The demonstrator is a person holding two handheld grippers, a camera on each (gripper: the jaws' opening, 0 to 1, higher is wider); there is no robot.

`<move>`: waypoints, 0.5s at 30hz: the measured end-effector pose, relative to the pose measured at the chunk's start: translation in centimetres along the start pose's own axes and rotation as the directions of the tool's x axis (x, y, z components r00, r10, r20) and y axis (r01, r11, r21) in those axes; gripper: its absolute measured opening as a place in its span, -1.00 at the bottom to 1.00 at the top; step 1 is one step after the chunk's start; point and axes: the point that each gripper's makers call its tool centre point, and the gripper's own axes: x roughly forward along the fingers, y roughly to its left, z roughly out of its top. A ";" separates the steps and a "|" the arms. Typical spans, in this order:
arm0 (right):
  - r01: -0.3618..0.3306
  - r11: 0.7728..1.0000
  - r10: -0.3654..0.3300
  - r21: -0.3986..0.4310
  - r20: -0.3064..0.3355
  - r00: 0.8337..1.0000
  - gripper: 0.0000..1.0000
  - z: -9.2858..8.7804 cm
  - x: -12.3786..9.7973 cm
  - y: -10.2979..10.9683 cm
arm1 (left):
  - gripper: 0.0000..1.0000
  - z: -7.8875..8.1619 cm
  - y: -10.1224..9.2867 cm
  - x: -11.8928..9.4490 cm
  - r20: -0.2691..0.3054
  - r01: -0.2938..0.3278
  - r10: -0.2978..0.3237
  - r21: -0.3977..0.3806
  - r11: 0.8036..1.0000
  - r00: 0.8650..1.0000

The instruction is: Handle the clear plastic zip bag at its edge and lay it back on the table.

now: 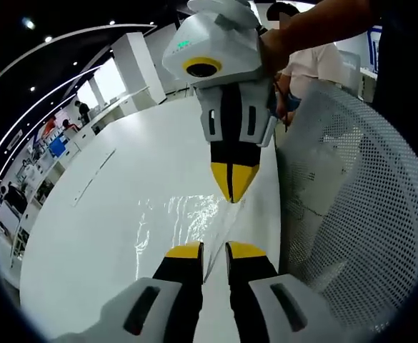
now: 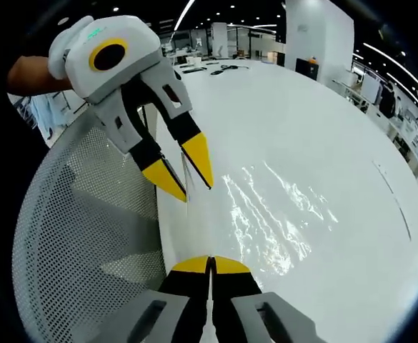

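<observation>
**Op:** In the left gripper view my left gripper [image 1: 214,251] comes up from the bottom with its yellow tips a little apart, a thin edge of the clear zip bag [image 1: 183,229] running between them. I can't tell whether the pads bite on it. The right gripper [image 1: 233,187] points down at me from above, its tips drawn together at the far edge of the same bag.

**Obs:** Why hold it from both ends?

**Op:** My guess: the film is limp, so a grip at opposite edges keeps it stretched and flat. It lies glinting and wrinkled on the white table [image 1: 108,214], close to the table's edge beside a white mesh chair back [image 1: 351,214].

**Obs:** And from the other side?

**Op:** In the right gripper view my right gripper [image 2: 210,263] has its tips pressed together on the near edge of the bag [image 2: 273,221]. The left gripper [image 2: 183,175] reaches in from the upper left, tips slightly parted around a sliver of film.

**Obs:** The room?

**Op:** A wide, glossy tabletop, the mesh chair [image 2: 87,236] at its side, ceiling light strips and further workbenches behind.
</observation>
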 end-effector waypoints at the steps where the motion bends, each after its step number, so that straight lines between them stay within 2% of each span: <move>1: 0.001 1.000 -0.001 0.001 -0.004 1.000 -1.00 0.0 0.0 -0.1 | -0.82 0.1 0.0 0.0 0.001 0.001 -0.001 -0.001 1.000 1.000; 8: 0.023 0.999 -0.022 0.024 -0.035 0.999 -1.00 0.5 0.0 -0.7 | -0.80 0.9 0.4 -0.5 0.011 -0.016 0.016 0.019 1.000 1.000; 15: 0.027 1.000 -0.027 -0.004 -0.075 0.997 -1.00 0.6 -0.1 -0.7 | -0.74 0.3 1.3 -1.1 0.015 -0.038 0.038 0.001 0.999 0.999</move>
